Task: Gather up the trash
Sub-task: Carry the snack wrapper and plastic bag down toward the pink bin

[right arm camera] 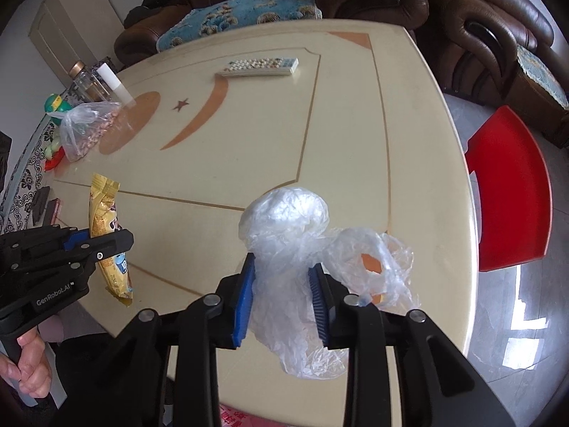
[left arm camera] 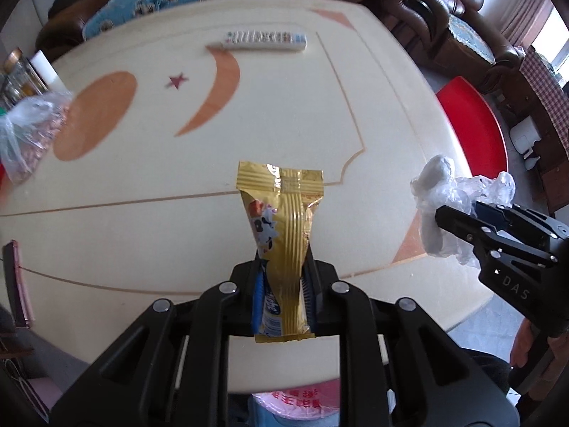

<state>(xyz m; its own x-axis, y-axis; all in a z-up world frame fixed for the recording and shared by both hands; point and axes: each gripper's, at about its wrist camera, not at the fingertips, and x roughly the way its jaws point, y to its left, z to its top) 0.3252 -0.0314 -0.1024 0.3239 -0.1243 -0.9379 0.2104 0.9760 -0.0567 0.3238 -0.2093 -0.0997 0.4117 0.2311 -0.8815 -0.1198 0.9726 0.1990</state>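
Note:
My left gripper (left arm camera: 282,267) is shut on a gold snack wrapper (left arm camera: 282,220) and holds it above the cream table (left arm camera: 142,235). The wrapper also shows in the right wrist view (right arm camera: 106,220), with the left gripper (right arm camera: 117,242) clamped on it at the left. My right gripper (right arm camera: 284,284) is shut on a crumpled clear plastic bag (right arm camera: 288,227), held above the table's near right part. In the left wrist view the right gripper (left arm camera: 458,219) holds that plastic bag (left arm camera: 441,199) at the right edge.
A white remote (right arm camera: 259,66) lies at the far side of the table (right arm camera: 355,124). A clear bag of nuts (right arm camera: 85,128), a glass jar (right arm camera: 85,80) and a white tube (right arm camera: 115,83) stand at the left. A red stool (right arm camera: 508,185) is at the right. A pink bin (left arm camera: 295,404) shows below the near edge.

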